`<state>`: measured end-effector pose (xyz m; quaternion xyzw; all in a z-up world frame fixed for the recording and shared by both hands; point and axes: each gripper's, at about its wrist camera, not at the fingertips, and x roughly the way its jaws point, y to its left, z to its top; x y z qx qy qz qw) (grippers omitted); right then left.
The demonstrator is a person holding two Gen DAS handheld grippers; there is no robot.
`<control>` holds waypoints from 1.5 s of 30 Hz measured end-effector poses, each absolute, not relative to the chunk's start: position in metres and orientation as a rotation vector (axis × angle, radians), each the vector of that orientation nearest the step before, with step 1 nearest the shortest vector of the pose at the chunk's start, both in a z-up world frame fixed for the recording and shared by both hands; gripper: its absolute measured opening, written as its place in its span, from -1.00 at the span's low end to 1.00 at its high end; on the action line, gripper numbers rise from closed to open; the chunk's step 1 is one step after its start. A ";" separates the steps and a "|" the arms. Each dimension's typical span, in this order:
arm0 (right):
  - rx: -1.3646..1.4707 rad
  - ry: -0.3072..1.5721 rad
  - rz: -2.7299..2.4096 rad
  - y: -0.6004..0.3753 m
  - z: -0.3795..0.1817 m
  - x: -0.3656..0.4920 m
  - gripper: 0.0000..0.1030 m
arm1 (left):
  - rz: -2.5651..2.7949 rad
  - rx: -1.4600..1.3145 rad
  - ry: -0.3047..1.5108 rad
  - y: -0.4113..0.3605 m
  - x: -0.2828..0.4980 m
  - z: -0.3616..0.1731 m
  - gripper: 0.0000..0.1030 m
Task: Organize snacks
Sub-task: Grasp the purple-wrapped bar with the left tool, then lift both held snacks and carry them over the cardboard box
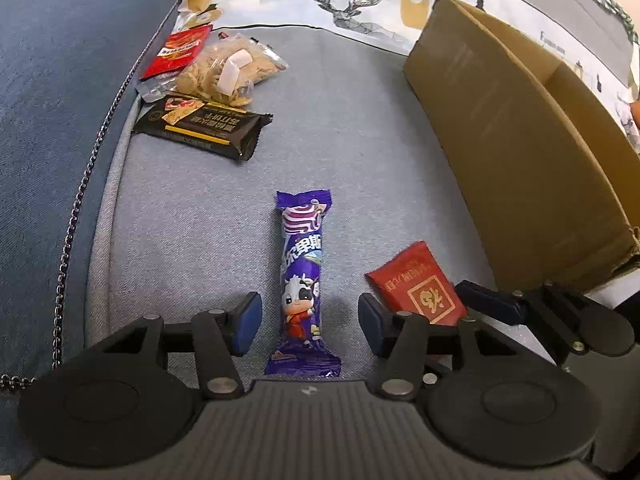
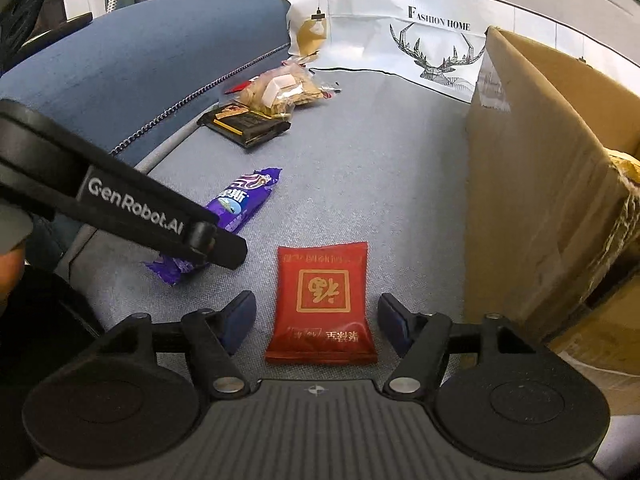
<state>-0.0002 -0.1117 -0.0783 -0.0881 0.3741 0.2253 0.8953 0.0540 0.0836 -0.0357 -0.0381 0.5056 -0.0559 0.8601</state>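
Observation:
A purple snack bar [image 1: 305,280] lies lengthwise on the grey sofa seat between the open fingers of my left gripper [image 1: 310,322]. It also shows in the right wrist view [image 2: 240,204], partly under the left gripper's arm [image 2: 132,208]. A red snack packet [image 2: 323,304] lies flat between the open fingers of my right gripper [image 2: 318,320]; it also shows in the left wrist view [image 1: 416,290], with the right gripper's fingers [image 1: 492,300] beside it. Both grippers are empty and low over the seat.
A cardboard box [image 1: 516,152] stands on the right, also in the right wrist view [image 2: 532,200]. At the back left lie a black bar [image 1: 204,126], a clear bag of biscuits [image 1: 224,72] and a red packet [image 1: 180,50]. A blue armrest [image 2: 140,64] bounds the left.

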 end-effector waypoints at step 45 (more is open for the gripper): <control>-0.125 0.573 0.523 -0.128 -0.016 -0.031 -0.12 | -0.163 -0.245 0.787 0.105 0.023 -0.001 -0.72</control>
